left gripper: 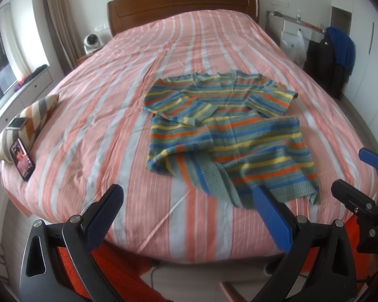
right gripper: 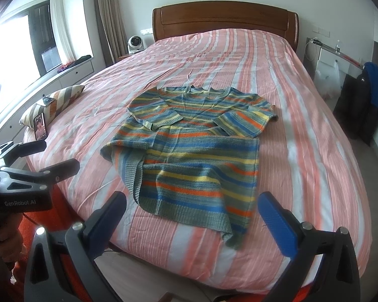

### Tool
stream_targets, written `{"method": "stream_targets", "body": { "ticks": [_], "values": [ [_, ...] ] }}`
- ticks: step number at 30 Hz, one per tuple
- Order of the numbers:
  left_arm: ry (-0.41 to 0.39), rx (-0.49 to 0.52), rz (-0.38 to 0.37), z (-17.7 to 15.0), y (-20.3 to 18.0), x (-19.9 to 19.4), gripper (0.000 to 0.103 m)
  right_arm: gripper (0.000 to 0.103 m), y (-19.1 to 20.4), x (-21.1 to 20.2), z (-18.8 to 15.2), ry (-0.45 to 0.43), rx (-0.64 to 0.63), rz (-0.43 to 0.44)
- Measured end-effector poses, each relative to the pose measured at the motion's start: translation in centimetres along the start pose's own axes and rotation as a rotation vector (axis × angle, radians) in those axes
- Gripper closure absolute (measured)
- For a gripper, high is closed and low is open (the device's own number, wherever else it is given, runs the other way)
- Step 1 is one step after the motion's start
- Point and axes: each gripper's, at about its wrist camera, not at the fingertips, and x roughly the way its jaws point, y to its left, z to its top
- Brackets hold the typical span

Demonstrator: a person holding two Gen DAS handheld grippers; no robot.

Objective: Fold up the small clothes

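A small striped knit sweater in blue, orange, yellow and grey-green lies on the bed, sleeves folded across its chest and its hem partly turned up and rumpled near the bed's foot. It also shows in the right wrist view. My left gripper is open and empty, just short of the hem, its right finger beside the hem's edge. My right gripper is open and empty, hovering over the hem at the bed's foot. The right gripper also shows at the right edge of the left wrist view, and the left gripper at the left edge of the right wrist view.
The bed has a pink, white and grey striped cover and a wooden headboard. A striped pillow and a lit phone lie at its left edge. A chair with dark clothes stands at the right. A small fan sits by the headboard.
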Motion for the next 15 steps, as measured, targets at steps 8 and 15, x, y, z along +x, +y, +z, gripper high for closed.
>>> {"method": "stream_targets", "body": {
  "ticks": [8,15],
  "values": [
    [0.0,-0.001,0.003,0.04,-0.08,-0.05,0.0,0.0,-0.05,-0.17,0.03,-0.005,0.002,-0.001],
    [0.0,0.0,0.002,0.01,-0.02,-0.05,0.0,0.0,-0.09,-0.24,0.04,-0.004,0.003,-0.003]
  ]
}}
